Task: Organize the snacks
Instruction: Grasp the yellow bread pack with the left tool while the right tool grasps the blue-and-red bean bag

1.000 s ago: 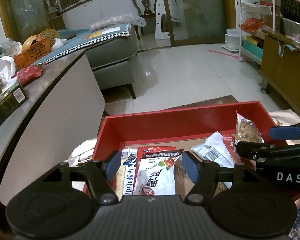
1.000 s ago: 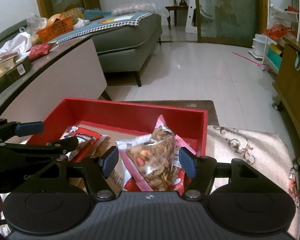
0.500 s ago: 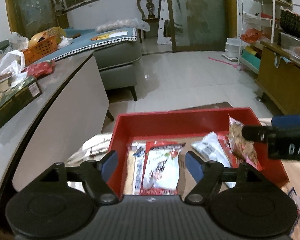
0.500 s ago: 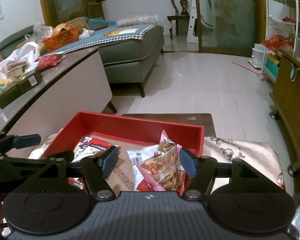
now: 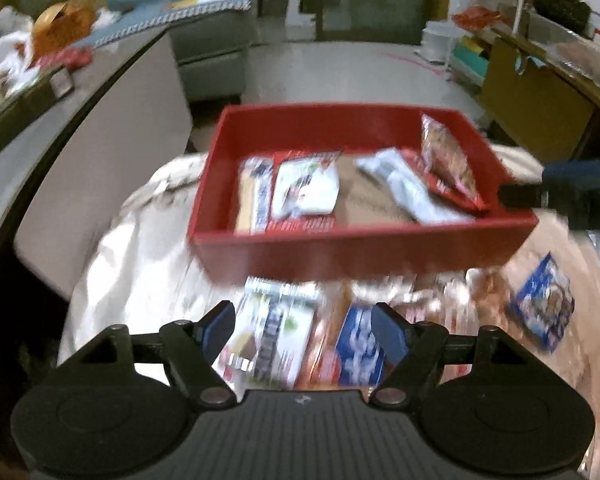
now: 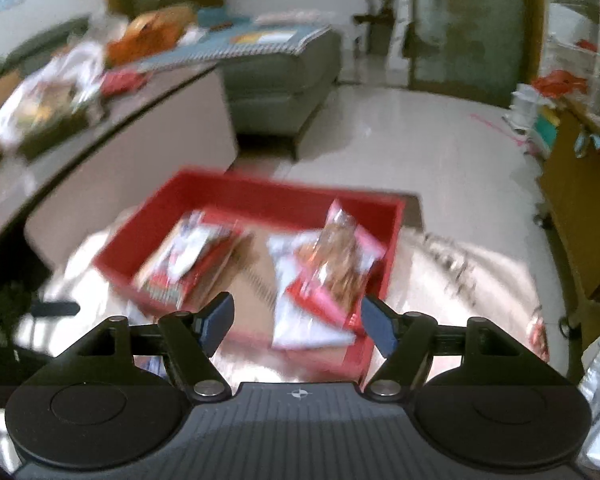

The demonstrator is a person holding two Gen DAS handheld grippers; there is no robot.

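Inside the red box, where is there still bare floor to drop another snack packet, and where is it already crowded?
In the red box, the bare cardboard strip runs down the middle, between the white-and-red packet on the left and the white pouch on the right. The right end is crowded: the nut bag leans over that pouch.

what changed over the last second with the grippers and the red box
Both hand-held grippers pulled back from the red box: the left hand-held gripper now hangs over loose packets on the cloth in front of it, jaws wider and empty. The right hand-held gripper has backed off too, jaws opening, nothing held. The nut packet and the other snacks stay in the box.
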